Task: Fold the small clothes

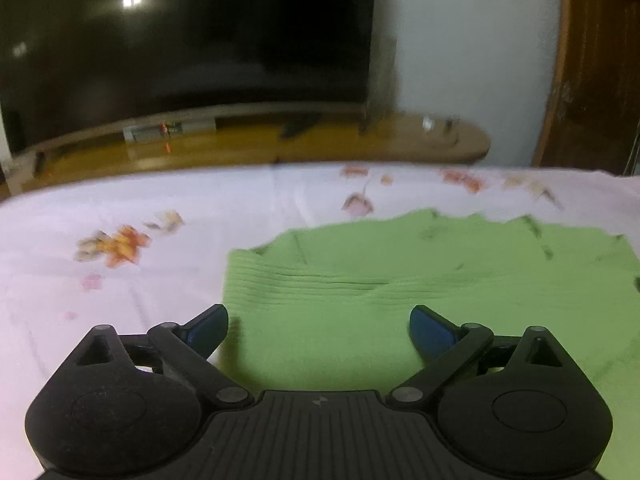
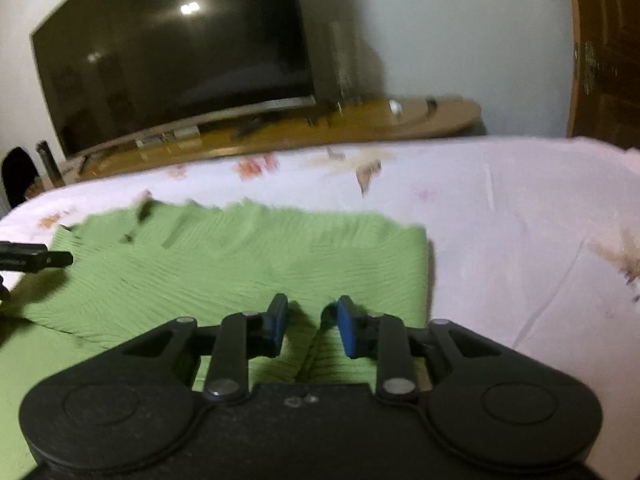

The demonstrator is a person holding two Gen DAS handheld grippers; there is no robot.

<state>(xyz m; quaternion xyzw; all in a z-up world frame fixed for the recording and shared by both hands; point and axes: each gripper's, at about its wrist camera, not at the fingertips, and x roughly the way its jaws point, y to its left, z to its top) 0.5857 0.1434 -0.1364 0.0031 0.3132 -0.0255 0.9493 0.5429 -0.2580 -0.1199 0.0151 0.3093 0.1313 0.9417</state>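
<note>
Floral bedsheet [image 1: 120, 280], ribbed green garment [image 1: 360, 288] folded flat, left gripper [image 1: 319, 326] jaws apart, right gripper [image 2: 312, 324] jaws part-closed around a fold

A home bedroom, by the look of it: floral bed sheet [image 1: 160, 216] spread in front, big dark television [image 1: 188, 48] just beyond on a low wooden stand [image 1: 320, 140], wooden door [image 1: 592, 72] right of the television
</note>
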